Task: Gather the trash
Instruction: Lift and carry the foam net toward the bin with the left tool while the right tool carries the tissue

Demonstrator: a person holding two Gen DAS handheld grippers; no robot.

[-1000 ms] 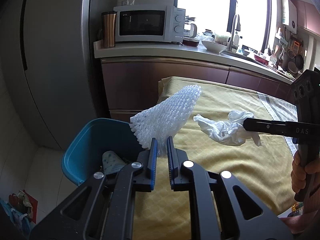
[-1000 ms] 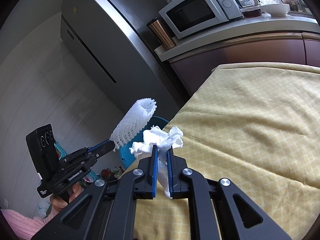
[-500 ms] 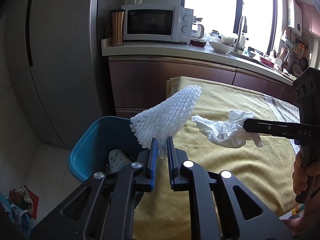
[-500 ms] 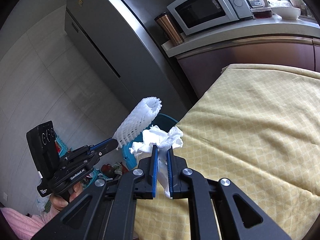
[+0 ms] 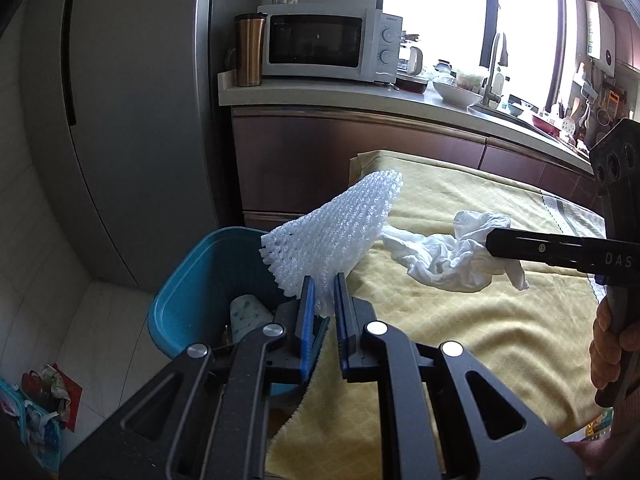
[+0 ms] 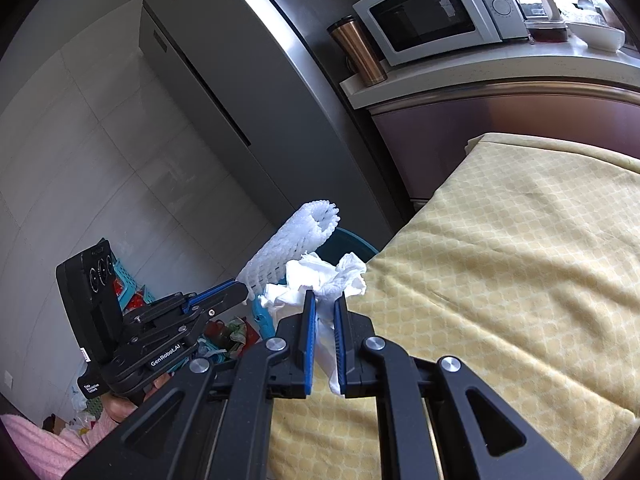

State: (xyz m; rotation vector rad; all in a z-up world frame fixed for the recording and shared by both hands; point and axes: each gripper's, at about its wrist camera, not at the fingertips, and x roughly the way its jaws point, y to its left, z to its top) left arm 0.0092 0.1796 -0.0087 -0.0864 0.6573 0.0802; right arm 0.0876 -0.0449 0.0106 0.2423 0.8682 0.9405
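Observation:
My left gripper (image 5: 323, 280) is shut on a white foam fruit net (image 5: 336, 228) and holds it in the air at the table's left edge, over the near rim of the blue bin (image 5: 188, 280). My right gripper (image 6: 324, 300) is shut on a crumpled white tissue (image 6: 320, 276) and holds it above the yellow tablecloth (image 6: 500, 260), just right of the net. The net (image 6: 292, 240) and the left gripper (image 6: 224, 294) also show in the right wrist view, and the tissue (image 5: 448, 252) in the left wrist view. The bin holds some trash.
A steel fridge (image 5: 120, 120) stands behind the bin. A counter (image 5: 340, 96) with a microwave (image 5: 324, 40) and a copper tumbler (image 5: 248, 50) runs behind the table. Bags and litter (image 5: 36, 396) lie on the floor at the left.
Both grippers have moved left along the table toward the bin, each still holding its item. The bin and fridge now sit nearer the middle of the left wrist view.

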